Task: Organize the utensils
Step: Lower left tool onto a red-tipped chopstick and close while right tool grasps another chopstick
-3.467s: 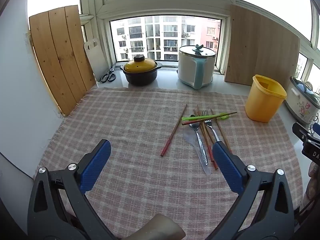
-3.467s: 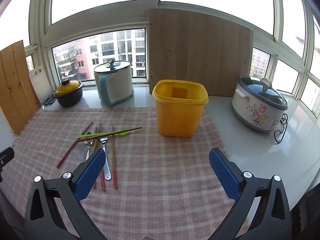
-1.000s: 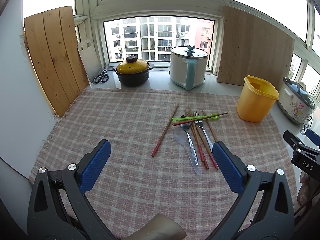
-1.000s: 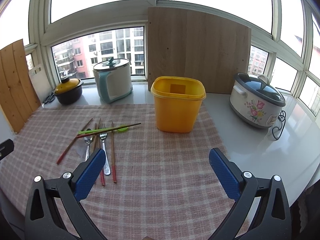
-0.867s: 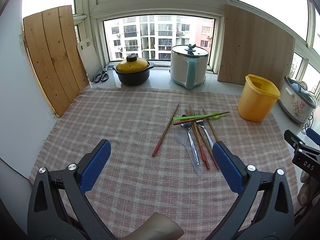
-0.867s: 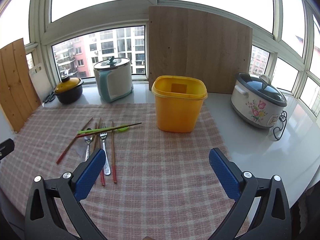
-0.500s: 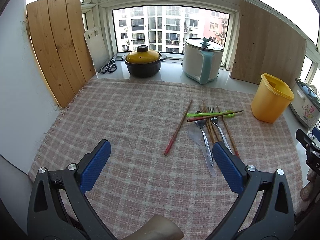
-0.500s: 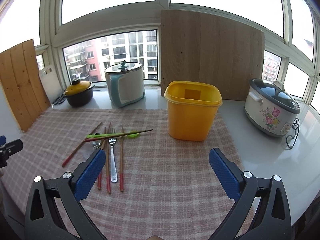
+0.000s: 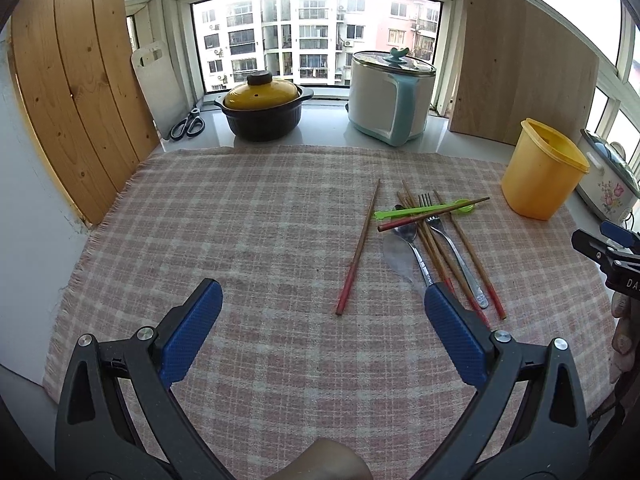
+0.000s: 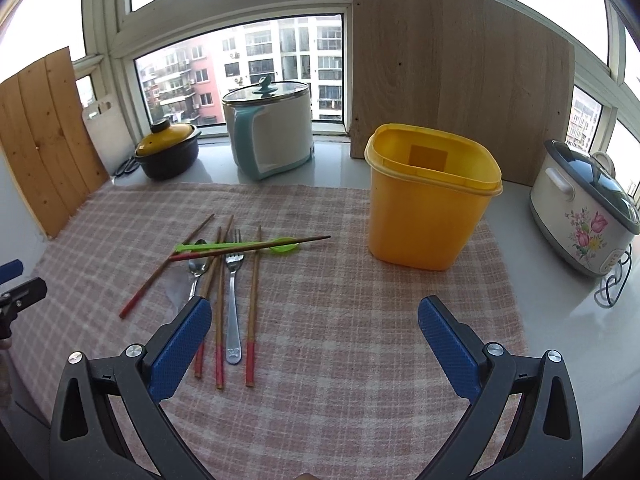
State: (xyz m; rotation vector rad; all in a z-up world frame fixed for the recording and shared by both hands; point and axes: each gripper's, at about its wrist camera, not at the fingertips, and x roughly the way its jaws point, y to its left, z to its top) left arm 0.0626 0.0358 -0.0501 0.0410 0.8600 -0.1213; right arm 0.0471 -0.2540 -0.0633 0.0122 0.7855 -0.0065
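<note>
Both the left gripper point(image 9: 320, 308) and the right gripper point(image 10: 314, 320), fingers wide and empty, have come nearer to the heap of wooden chopsticks and steel cutlery point(image 10: 224, 272) lying untouched on the checked cloth point(image 10: 340, 320) beside the yellow plastic bin point(image 10: 430, 216), so picking probably starts now.

A shiny metal fork point(image 10: 233, 280) and red-tipped wooden chopsticks point(image 10: 252, 308) lie on coarse pink checked cloth point(image 10: 340, 340); the yellow plastic tub point(image 10: 428, 216) looks smooth.

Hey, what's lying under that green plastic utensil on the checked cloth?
The green utensil lies across a metal spoon, a fork and several chopsticks. One chopstick lies beside or partly over it; which, I can't tell.
</note>
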